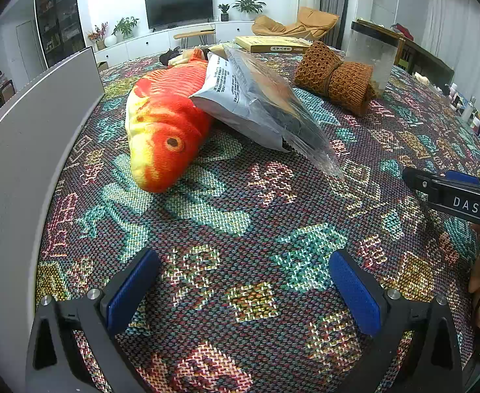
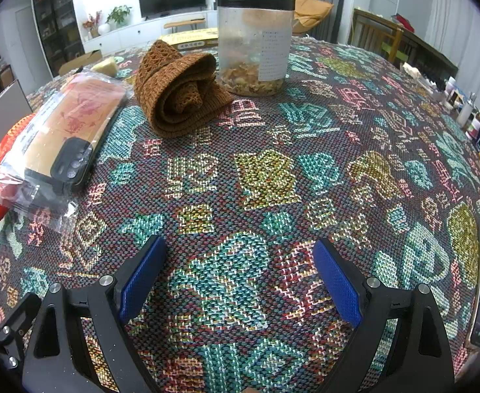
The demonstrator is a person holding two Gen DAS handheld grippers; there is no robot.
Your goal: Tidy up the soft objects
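Even, bright indoor light; shadows are soft. Both views are sharp. Fisheye bends edges, corners go black.

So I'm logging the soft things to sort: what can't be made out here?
- Fish: tail hidden behind the bag, left wrist view.
- Knit: rolled up, so its type is unclear.
- Bag text: too small in both views.
- Right tool: cut off by the left view's edge.

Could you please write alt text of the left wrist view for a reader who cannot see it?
The open left gripper hovers over a patterned tablecloth, holding nothing. Ahead lies an orange plush fish with a plastic bag leaning on it; further right are a rolled brown knit and a clear jar. The right gripper enters at the right edge.
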